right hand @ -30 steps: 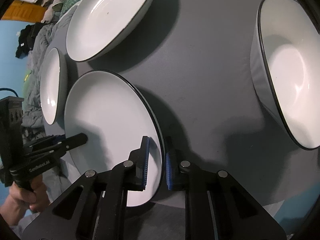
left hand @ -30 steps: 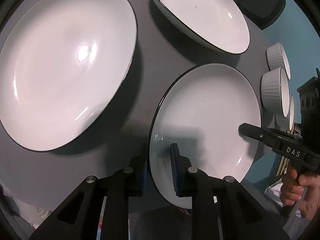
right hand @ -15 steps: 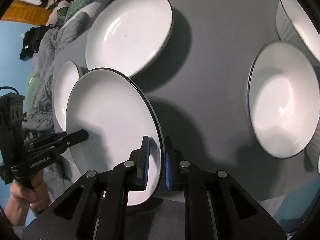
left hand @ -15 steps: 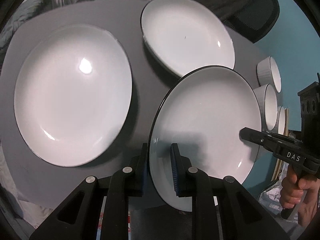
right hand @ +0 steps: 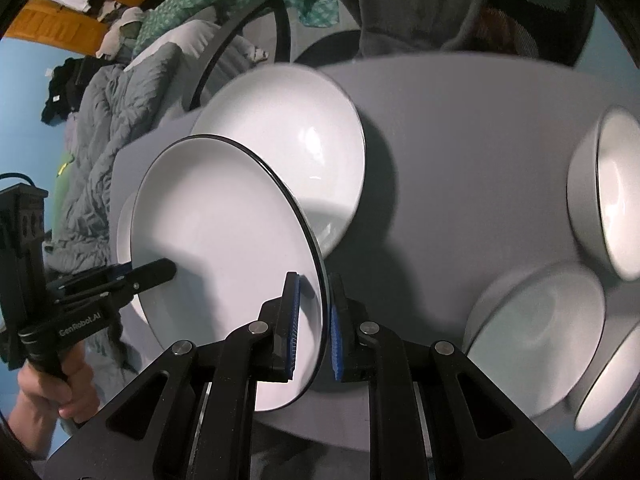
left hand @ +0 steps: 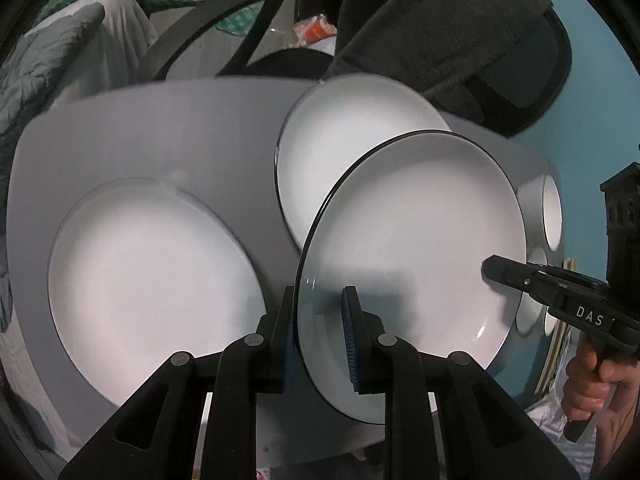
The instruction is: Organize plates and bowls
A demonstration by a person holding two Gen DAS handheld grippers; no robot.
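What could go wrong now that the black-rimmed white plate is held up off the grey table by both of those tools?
1. The black-rimmed white plate is gripped only at its edges, by the left gripper and right gripper; the glossy rim might slip from the thin fingers.
2. It hangs tilted over another white plate on the grey table; a drop could chip both.
3. If the two hands pull apart or twist unevenly, one grip may let go.

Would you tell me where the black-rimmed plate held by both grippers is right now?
The held plate is lifted off the grey table, pinched at opposite rims by the left gripper and right gripper, partly overlapping another plate behind it.
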